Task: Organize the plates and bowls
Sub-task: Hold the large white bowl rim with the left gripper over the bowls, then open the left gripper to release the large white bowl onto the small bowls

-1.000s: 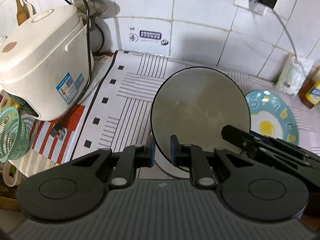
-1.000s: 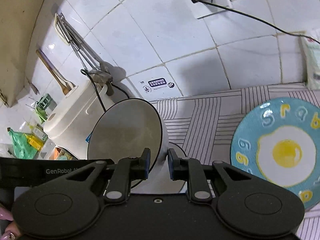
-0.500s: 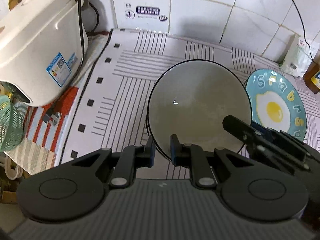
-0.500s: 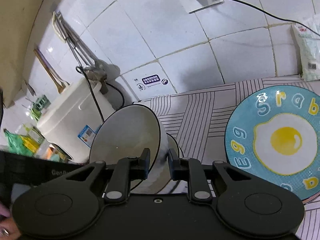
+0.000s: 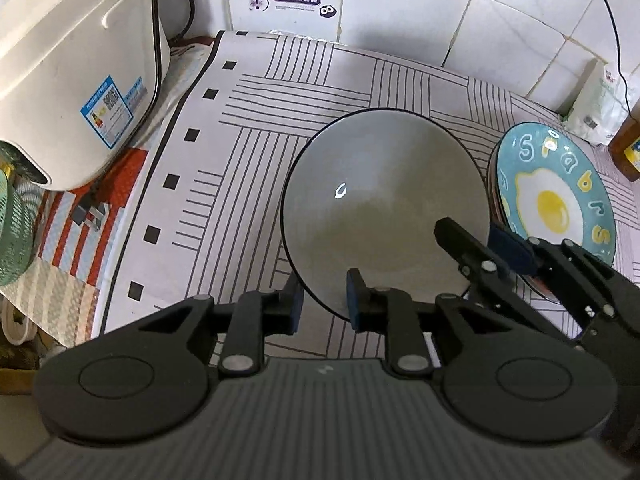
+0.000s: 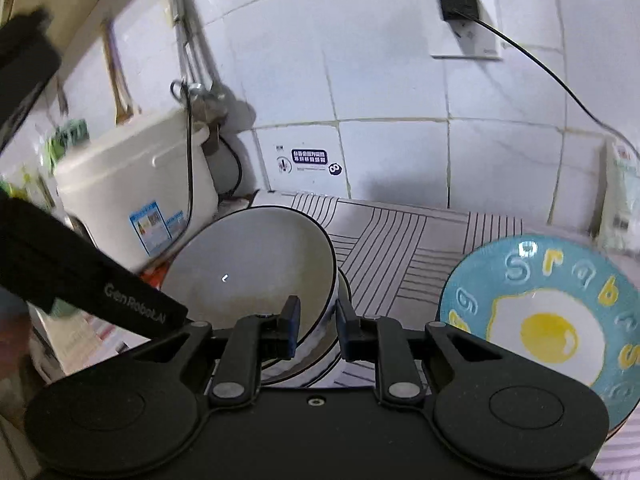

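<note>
A grey bowl with a dark rim (image 5: 384,204) rests on the striped mat (image 5: 256,128); it also shows in the right wrist view (image 6: 252,272), nested in a second bowl (image 6: 320,360). My left gripper (image 5: 322,308) has its pads either side of the near rim, slightly parted. My right gripper (image 6: 317,326) straddles the right rim, also parted; it shows in the left wrist view (image 5: 484,248). A blue plate with a fried-egg picture (image 5: 556,196) lies on a stack to the right, also in the right wrist view (image 6: 548,320).
A white rice cooker (image 5: 76,68) stands at the left with a black cord. A green basket (image 5: 12,224) is at the far left. A white bag (image 5: 600,104) and a brown bottle (image 5: 630,148) stand at the back right against the tiled wall.
The bowl went from tilted up to lying level on the mat. Both grippers' pads have parted a little around its rim. The right view swung and blurred.
</note>
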Motion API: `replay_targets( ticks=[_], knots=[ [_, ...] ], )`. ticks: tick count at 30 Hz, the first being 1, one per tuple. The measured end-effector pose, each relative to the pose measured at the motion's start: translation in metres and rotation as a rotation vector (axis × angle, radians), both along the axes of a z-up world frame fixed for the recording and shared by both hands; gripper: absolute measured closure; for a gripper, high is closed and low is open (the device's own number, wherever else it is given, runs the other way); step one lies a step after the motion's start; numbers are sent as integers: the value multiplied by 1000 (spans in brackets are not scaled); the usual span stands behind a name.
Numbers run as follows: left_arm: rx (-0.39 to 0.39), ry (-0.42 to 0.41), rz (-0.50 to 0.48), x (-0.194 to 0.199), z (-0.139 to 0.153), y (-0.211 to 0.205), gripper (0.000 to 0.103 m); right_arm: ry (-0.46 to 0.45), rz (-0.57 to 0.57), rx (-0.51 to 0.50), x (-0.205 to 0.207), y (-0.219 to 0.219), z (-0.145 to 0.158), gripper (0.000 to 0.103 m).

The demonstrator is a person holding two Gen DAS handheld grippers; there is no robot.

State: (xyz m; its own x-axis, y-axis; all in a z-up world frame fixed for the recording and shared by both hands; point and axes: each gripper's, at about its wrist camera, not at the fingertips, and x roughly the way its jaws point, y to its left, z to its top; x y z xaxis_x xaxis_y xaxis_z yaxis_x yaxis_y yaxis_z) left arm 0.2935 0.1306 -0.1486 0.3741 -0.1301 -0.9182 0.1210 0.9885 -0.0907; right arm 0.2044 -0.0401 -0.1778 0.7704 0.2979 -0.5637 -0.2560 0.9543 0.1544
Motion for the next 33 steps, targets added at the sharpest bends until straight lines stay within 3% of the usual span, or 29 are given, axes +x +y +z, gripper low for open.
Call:
replay_targets(
  ticks=[5,11,17,23,30,33],
  knots=[
    [-8,-2,8,1,0,0,81,-1,-24,-98,2,9,-2,79],
    [-62,-21,33,-6,5,2,70,6,-12,-64,-5,1,3,79],
    [-62,-123,-24,-35,19,-7,70,-11,19,-57,-31,-7,13,78],
    [-125,-202,-40,-63,30,-5,70,-9,28,-64,-52,-17,19,75],
    [-209,-288,-28,-92,25,14,69,-6,59,-65,-76,-24,17,57],
    [-241,-298,1,-100,17,26,64,-6,78,-44,-86,-26,10,50]
  ],
)
